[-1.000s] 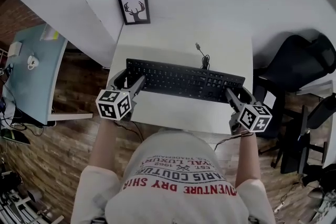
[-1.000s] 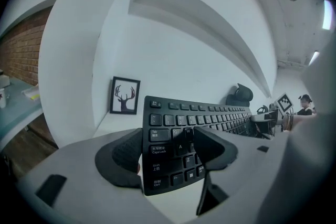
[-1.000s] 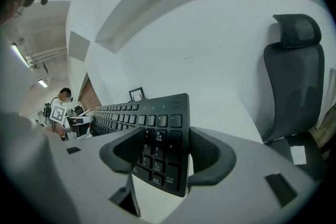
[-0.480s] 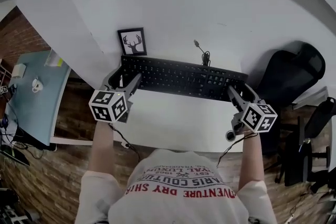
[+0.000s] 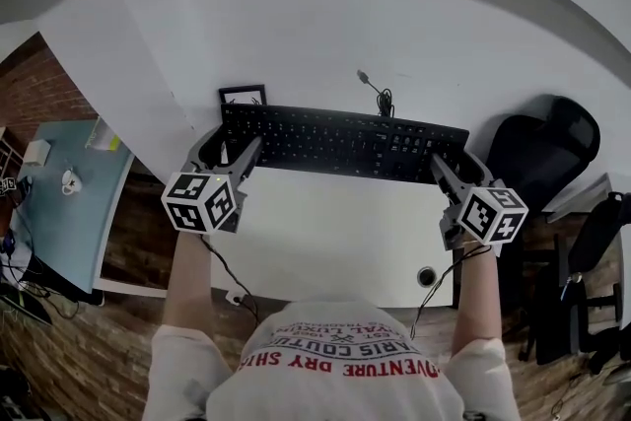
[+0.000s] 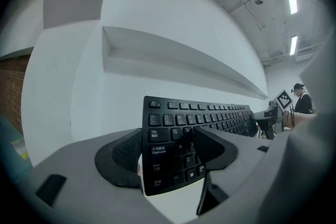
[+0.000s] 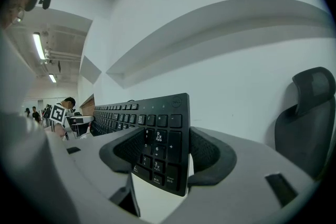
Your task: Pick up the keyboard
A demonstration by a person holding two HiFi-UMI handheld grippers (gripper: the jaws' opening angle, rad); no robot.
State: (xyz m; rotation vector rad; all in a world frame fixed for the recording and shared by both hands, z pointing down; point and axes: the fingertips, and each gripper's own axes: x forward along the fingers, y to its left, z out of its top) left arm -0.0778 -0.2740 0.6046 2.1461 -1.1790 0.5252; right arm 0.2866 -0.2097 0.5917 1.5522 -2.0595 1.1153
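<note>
A long black keyboard (image 5: pixel 345 141) hangs level above the white desk (image 5: pixel 335 232), gripped at both ends. My left gripper (image 5: pixel 225 147) is shut on its left end, with the jaws over the Tab and Caps Lock keys (image 6: pixel 157 136). Over on the number-pad end (image 7: pixel 157 152), my right gripper (image 5: pixel 452 165) is shut. In the left gripper view the keyboard (image 6: pixel 210 115) stretches away toward the other gripper's marker cube (image 6: pixel 284 98). Its cable (image 5: pixel 380 100) trails off the back edge.
A small framed antler picture (image 5: pixel 242 95) stands by the wall, mostly hidden behind the keyboard's left end. A black office chair (image 5: pixel 540 145) is at the right, a light-blue table (image 5: pixel 59 202) at the left. The desk has a cable hole (image 5: pixel 426 277) near its front right.
Both grippers have raised the keyboard off the desk and carried it up and back toward the wall. It now covers most of the picture frame.
</note>
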